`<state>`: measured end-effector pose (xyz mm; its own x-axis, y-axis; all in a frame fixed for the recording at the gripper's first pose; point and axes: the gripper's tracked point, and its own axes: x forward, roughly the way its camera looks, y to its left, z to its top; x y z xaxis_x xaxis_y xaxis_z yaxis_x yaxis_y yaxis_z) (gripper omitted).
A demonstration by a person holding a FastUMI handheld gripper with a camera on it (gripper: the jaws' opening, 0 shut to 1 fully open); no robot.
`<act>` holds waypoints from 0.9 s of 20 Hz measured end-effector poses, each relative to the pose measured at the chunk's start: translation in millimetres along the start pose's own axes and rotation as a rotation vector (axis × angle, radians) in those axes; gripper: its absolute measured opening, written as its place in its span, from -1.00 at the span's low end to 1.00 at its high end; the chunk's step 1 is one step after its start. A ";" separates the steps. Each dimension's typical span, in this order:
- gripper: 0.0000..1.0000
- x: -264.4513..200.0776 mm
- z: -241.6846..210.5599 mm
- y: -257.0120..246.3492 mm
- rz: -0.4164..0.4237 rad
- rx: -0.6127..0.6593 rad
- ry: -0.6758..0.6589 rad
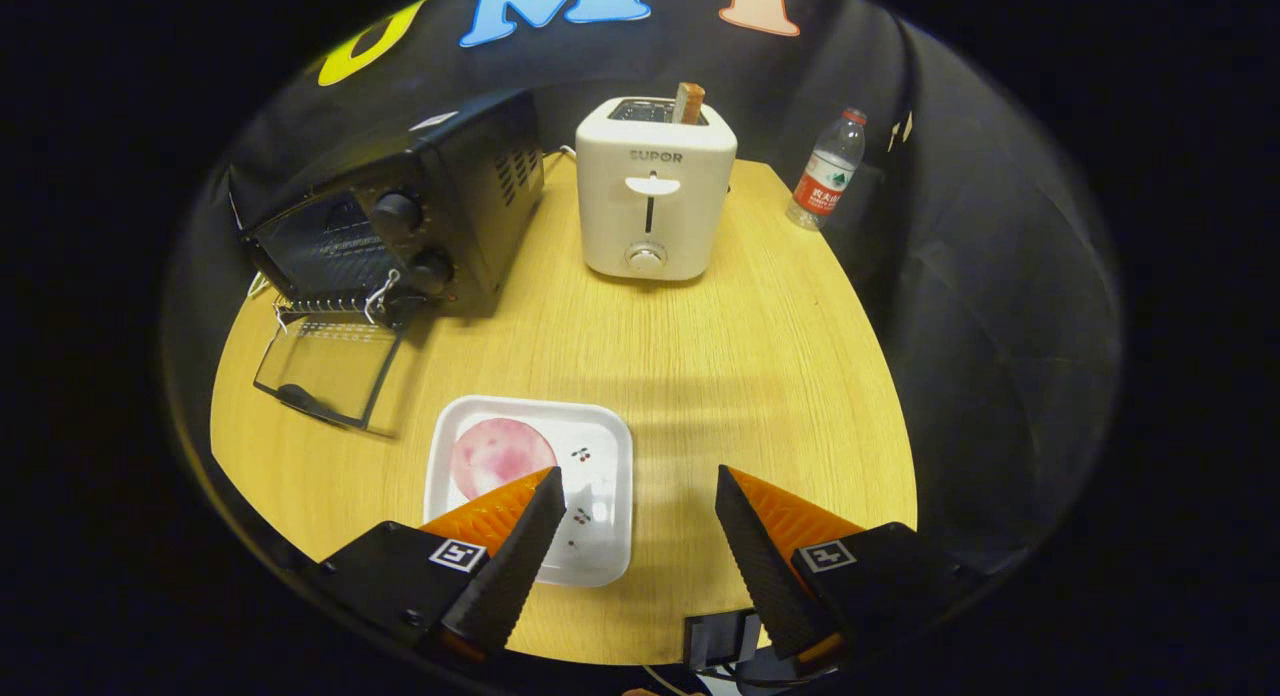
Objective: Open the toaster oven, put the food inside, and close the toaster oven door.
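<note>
A black toaster oven (420,211) stands at the table's far left corner. Its glass door (328,368) hangs open, folded down flat onto the table, and a wire rack (335,301) shows at the mouth. A round pink slice of food (500,456) lies on a white square plate (600,476) near the front of the table. My gripper (640,491) hovers open above the table's front edge, nothing between its orange fingers. The left finger (510,526) overlaps the plate's near side and the slice's edge; the right finger (770,536) is over bare wood.
A white pop-up toaster (655,191) with a slice of bread (688,103) sticking out stands at the back centre. A plastic water bottle (828,171) sits at the back right corner. The wooden table (760,376) is bounded by black cloth walls.
</note>
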<state>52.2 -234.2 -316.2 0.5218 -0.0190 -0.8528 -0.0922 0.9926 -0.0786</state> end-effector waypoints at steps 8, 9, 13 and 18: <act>0.75 38.1 -27.4 10.8 0.071 0.010 0.178; 0.68 40.2 -29.0 12.2 0.080 0.007 0.196; 0.35 49.4 -26.1 22.7 0.121 -0.008 0.206; -0.16 48.4 -29.3 21.9 0.129 0.023 0.261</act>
<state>50.6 -216.9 -374.3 0.2706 0.0807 -0.9593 -0.1226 0.9913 0.0488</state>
